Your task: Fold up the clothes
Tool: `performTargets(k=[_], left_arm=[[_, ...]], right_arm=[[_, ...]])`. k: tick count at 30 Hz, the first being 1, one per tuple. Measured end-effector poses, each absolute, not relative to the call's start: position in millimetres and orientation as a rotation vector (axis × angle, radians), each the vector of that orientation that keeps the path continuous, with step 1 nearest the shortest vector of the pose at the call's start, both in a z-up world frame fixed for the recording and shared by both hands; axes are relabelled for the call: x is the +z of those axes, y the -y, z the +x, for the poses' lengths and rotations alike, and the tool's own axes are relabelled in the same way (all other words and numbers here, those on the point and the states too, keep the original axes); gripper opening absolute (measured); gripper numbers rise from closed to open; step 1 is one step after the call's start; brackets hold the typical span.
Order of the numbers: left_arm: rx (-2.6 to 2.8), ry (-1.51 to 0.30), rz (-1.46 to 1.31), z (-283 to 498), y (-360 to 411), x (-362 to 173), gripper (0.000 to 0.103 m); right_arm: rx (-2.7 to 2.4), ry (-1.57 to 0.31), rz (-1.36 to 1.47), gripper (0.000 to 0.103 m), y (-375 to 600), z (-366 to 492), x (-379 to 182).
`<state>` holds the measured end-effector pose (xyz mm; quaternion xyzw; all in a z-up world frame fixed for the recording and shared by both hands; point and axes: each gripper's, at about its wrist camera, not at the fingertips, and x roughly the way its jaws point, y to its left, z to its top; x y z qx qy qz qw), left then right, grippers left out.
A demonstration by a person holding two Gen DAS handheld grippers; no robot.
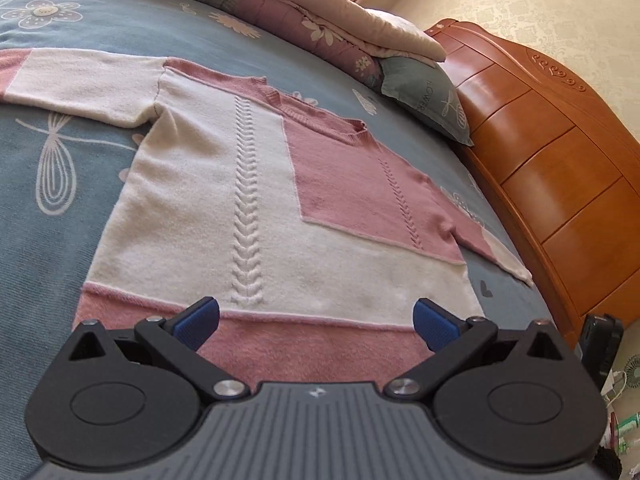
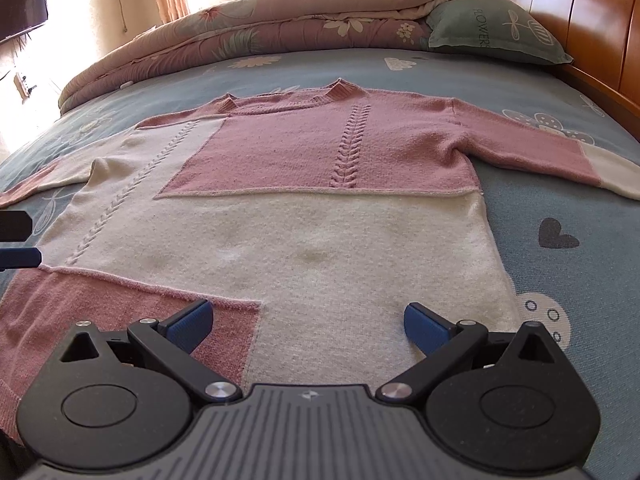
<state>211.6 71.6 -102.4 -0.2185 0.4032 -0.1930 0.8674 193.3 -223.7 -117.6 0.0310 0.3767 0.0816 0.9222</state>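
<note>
A pink and cream knit sweater (image 1: 256,208) (image 2: 304,232) lies flat and spread out on the bed, front up, both sleeves stretched sideways and the neckline far from me. My left gripper (image 1: 316,322) hovers open over the pink hem band near the bottom edge, with nothing between its blue pads. My right gripper (image 2: 307,322) is open too, above the hem where the pink patch meets the cream part. A blue fingertip of the left gripper (image 2: 20,258) shows at the left edge of the right wrist view.
The blue flower-print bedsheet (image 2: 560,208) surrounds the sweater. A folded quilt (image 2: 280,28) runs along the far side, with a grey-green pillow (image 2: 496,28) by the wooden headboard (image 1: 552,168). A window and curtains stand behind the quilt.
</note>
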Motion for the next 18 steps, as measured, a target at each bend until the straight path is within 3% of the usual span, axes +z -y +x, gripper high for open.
performTargets(k=[14, 18], left_arm=[[-0.447, -0.804, -0.469, 175.1, -66.8, -88.1, 0.102], [-0.469, -0.837, -0.484, 166.1, -52.8, -106.3, 0.102]], right_arm=[[0.172, -0.774, 0.046, 0.103, 224.1, 191.9, -118.5], [0.173, -0.774, 0.027, 0.103, 222.8, 191.1, -119.6]])
